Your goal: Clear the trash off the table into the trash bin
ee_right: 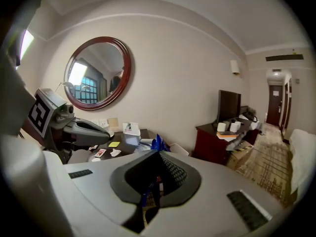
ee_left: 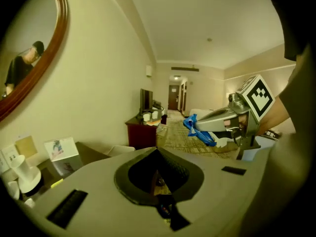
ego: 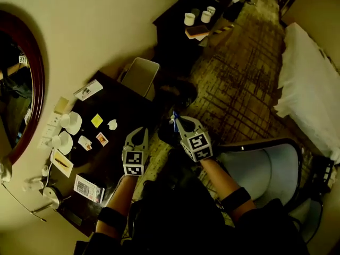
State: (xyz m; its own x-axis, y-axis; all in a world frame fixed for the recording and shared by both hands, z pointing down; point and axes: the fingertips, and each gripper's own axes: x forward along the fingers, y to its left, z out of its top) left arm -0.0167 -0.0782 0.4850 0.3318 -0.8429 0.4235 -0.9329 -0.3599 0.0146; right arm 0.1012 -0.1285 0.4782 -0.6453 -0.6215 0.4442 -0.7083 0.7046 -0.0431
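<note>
A dark table [ego: 127,106] stands at the left, with a pale trash bin [ego: 139,74] on the floor at its far end. On the table lie a yellow note [ego: 96,120], a crumpled white scrap [ego: 112,124] and a small card [ego: 101,138]. My right gripper [ego: 177,119] hangs over the floor just off the table's edge, shut on a blue wrapper [ego: 174,115]. That wrapper [ee_right: 157,143] sticks up past the jaw tips in the right gripper view. My left gripper [ego: 139,130] is over the table's near edge, shut, with nothing clearly seen in it.
Two white cups [ego: 70,122] and a booklet [ego: 88,188] sit along the table's wall side, under a round mirror [ego: 24,84]. A grey chair [ego: 260,166] is at the right, a bed [ego: 313,84] beyond it, and a dark dresser [ego: 196,17] with cups farther off.
</note>
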